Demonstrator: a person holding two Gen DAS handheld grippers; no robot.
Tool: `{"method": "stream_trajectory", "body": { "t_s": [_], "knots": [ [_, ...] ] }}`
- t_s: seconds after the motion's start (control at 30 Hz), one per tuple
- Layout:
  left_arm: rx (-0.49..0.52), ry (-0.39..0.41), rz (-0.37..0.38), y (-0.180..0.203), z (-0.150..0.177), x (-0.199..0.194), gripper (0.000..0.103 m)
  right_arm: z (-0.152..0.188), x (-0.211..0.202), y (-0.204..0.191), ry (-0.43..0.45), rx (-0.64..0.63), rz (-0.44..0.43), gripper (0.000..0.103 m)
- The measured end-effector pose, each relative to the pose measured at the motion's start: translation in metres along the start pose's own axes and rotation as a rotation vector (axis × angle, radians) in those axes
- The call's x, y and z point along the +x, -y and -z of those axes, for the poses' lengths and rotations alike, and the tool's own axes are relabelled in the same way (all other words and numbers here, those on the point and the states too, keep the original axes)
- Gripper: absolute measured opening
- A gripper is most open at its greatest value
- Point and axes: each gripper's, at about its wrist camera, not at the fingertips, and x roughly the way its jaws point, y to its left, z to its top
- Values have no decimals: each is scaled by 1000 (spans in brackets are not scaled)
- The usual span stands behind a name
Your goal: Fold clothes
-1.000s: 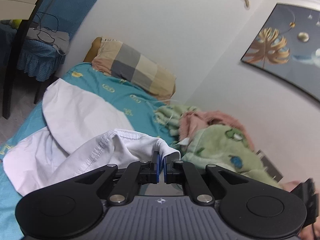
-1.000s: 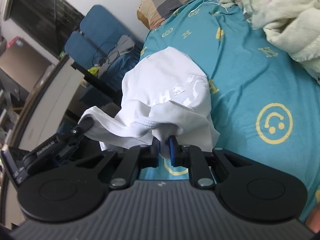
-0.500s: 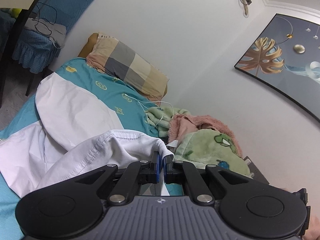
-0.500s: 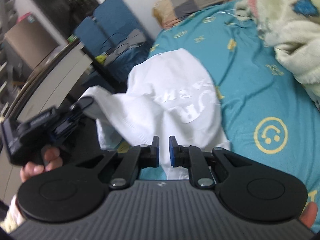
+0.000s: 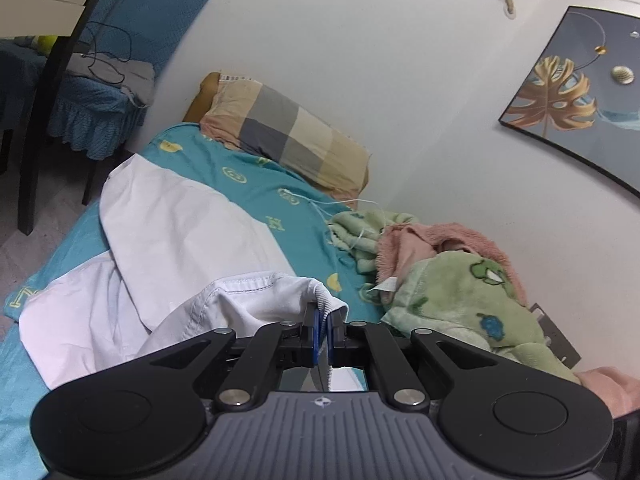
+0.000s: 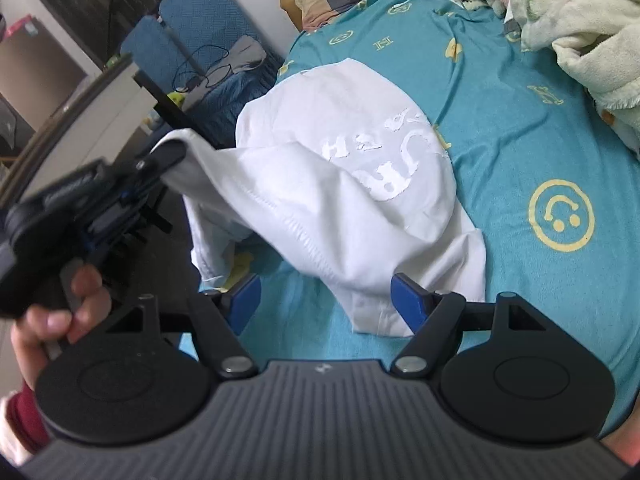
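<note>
A white T-shirt (image 6: pixel 340 168) with a white print lies crumpled on the teal bed sheet (image 6: pixel 520 128). It also shows in the left wrist view (image 5: pixel 172 232). My left gripper (image 5: pixel 322 324) is shut on the shirt's ribbed edge and holds it lifted off the bed; it shows at the left of the right wrist view (image 6: pixel 160 160). My right gripper (image 6: pixel 326 298) is open, its blue pads either side of the shirt's near edge, gripping nothing.
A checked pillow (image 5: pixel 292 140) lies at the bed's head by the wall. A green and pink blanket heap (image 5: pixel 444 276) fills the right side. A blue chair (image 5: pixel 120 80) with cables and a dark table stand left of the bed.
My right gripper let go of the shirt and opened wide. The released part dropped onto the bed. My left gripper kept its hold and stays lifted.
</note>
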Motion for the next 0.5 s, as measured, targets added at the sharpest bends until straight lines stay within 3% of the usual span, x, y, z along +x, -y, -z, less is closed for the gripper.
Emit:
{"method": "stream_trajectory", "body": {
  "t_s": [0.1, 0.23, 0.3, 0.37, 0.43, 0.5],
  "knots": [
    [-6, -10, -28, -5, -1, 4, 4, 8, 21, -4, -55, 19, 44, 72],
    [-1, -32, -60, -9, -2, 5, 4, 16, 64, -4, -89, 21, 203, 65],
    [13, -45, -77, -9, -1, 6, 4, 18, 76, -3, -74, -1, 294, 51],
    [34, -59, -99, -9, 1, 7, 4, 17, 77, -1, -48, 0, 331, 29],
    [56, -71, -121, -9, 3, 7, 4, 14, 67, 4, -15, 35, 324, 17],
    [72, -88, -149, -9, 5, 7, 4, 13, 54, 10, 19, 80, 305, 15]
  ]
}}
